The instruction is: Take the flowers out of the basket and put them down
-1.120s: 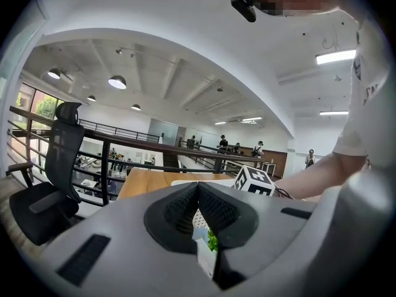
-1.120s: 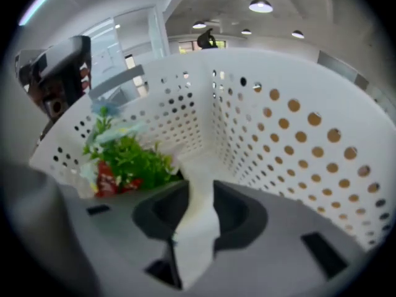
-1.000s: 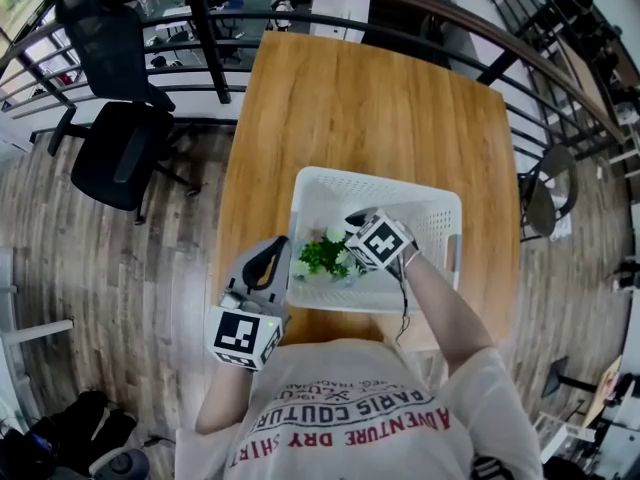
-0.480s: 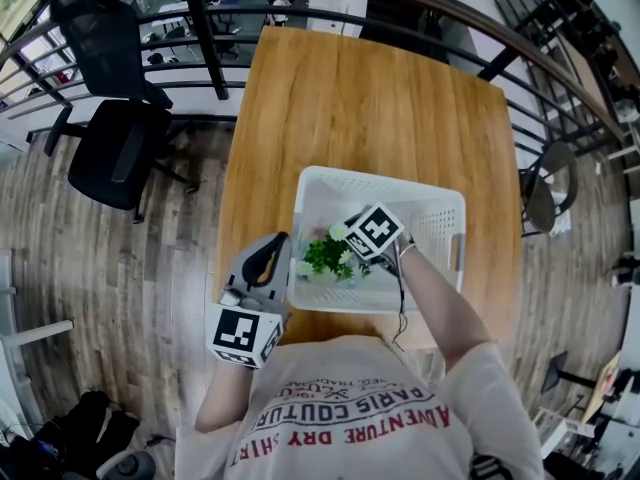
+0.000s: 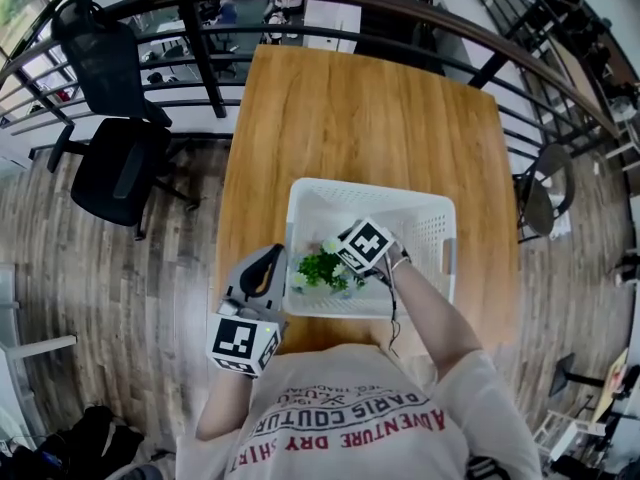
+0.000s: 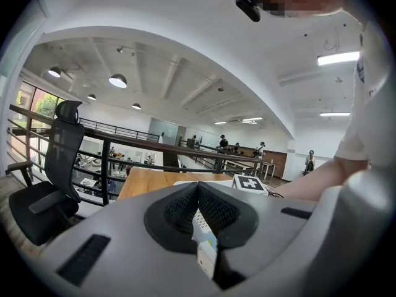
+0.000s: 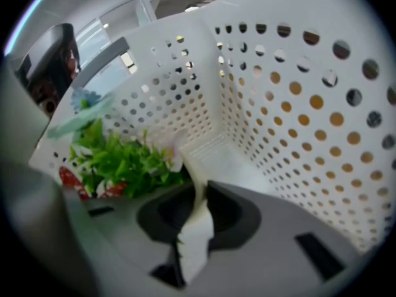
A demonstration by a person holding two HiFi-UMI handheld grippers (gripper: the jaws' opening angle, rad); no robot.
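Closing now: my right gripper (image 7: 201, 193) is down inside the white basket (image 5: 425, 213), and its 2 pads are coming together on a pale strip that runs straight up between them. Petal, stem wrap or ribbon, I can't tell, but it leads off toward the flowers (image 5: 322, 268), so I read it as part of the bunch.

The flowers sit on the basket floor in the near left corner, against the perforated wall. Green leaves, a few pale blossoms, a bit of red low down.

My guess is they'll handle light and floppy, probably artificial. Nothing to crush badly, yet soft enough that a loose pinch on 1 thin strip could slip or let the heads droop and swing. Low on the gathered stems looks like the better hold; leaf tips would just bend away.

Direction: from my right gripper view the leafy heads spread left, toward the basket's left wall, with the pale strip trailing back to my jaws. So I judge the long axis as running roughly across the basket, heads left, though the stems themselves are buried under foliage.

My left gripper (image 6: 198, 187) hangs outside the basket's left wall over the edge of the table (image 5: 370, 108), jaws together, nothing in them.
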